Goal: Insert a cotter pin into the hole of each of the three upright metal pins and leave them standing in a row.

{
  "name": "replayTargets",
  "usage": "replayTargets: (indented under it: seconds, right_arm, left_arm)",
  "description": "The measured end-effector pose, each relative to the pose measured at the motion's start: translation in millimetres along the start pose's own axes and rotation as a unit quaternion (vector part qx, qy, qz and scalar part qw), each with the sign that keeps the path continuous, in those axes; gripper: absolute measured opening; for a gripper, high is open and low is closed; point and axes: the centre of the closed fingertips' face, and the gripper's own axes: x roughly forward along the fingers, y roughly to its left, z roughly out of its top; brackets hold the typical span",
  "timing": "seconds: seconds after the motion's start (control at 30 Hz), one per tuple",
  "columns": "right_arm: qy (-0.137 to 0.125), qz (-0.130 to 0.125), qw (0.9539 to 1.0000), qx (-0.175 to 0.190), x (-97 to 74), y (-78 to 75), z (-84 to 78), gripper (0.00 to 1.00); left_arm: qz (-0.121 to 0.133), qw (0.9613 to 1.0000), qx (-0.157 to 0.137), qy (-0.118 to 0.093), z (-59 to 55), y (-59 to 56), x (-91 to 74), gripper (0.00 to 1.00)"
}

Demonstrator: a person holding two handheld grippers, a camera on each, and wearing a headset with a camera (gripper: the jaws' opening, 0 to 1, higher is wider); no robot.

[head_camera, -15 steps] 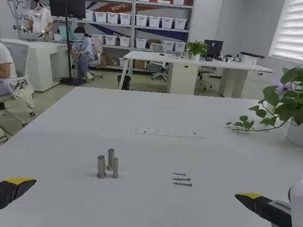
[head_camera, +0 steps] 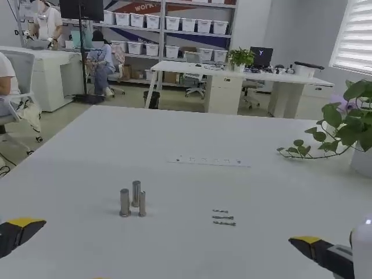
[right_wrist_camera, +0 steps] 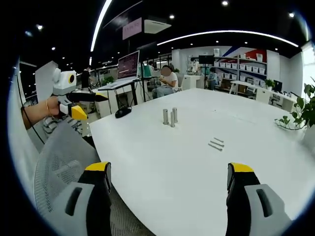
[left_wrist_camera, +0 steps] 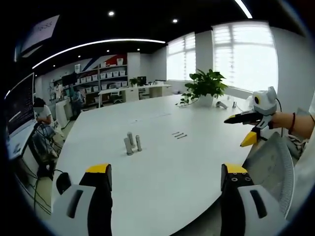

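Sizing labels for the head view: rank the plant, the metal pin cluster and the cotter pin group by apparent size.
1. plant, though cut off by the frame edge
2. metal pins
3. cotter pins

Only a white Y-shaped logo on the dark monitor (head_camera: 262,56) across the room can be read

Cotter pins (head_camera: 223,218) tiny, shape indistinct
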Motion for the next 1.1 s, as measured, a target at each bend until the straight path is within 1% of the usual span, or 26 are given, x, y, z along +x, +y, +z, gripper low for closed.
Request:
replayTargets:
  seconds: [0.2,0.4,0.67,1.0,1.1]
  right_arm:
    - [-0.003,0.000,1.0000,0.004,1.6,-0.3,0.9,1.00]
    - [-0.002,0.000,1.0000,0.005,2.8,-1.4,0.6,1.00]
    - [-0.003,-0.002,1.0000,0.004,2.5,-4.1,3.2,1.00]
    - [-0.001,-0.005,1.0000,0.003,1.8,-4.2,0.7,1.00]
    - [0.000,-0.012,0.9999,0.004,0.8,-4.3,-0.4,0.99]
  left_arm:
    - [-0.001,1.0000,0.002,0.001,0.7,2.7,1.2,0.91]
    - [0.002,1.0000,0.001,0.001,0.8,5.7,3.1,0.90]
    - [0.001,1.0000,0.002,0.001,1.6,6.9,6.1,0.88]
    - [-0.001,1.0000,0.004,0.007,-0.1,5.7,8.0,0.86]
    - [-0.002,0.9999,0.006,0.009,-0.9,5.6,8.6,0.85]
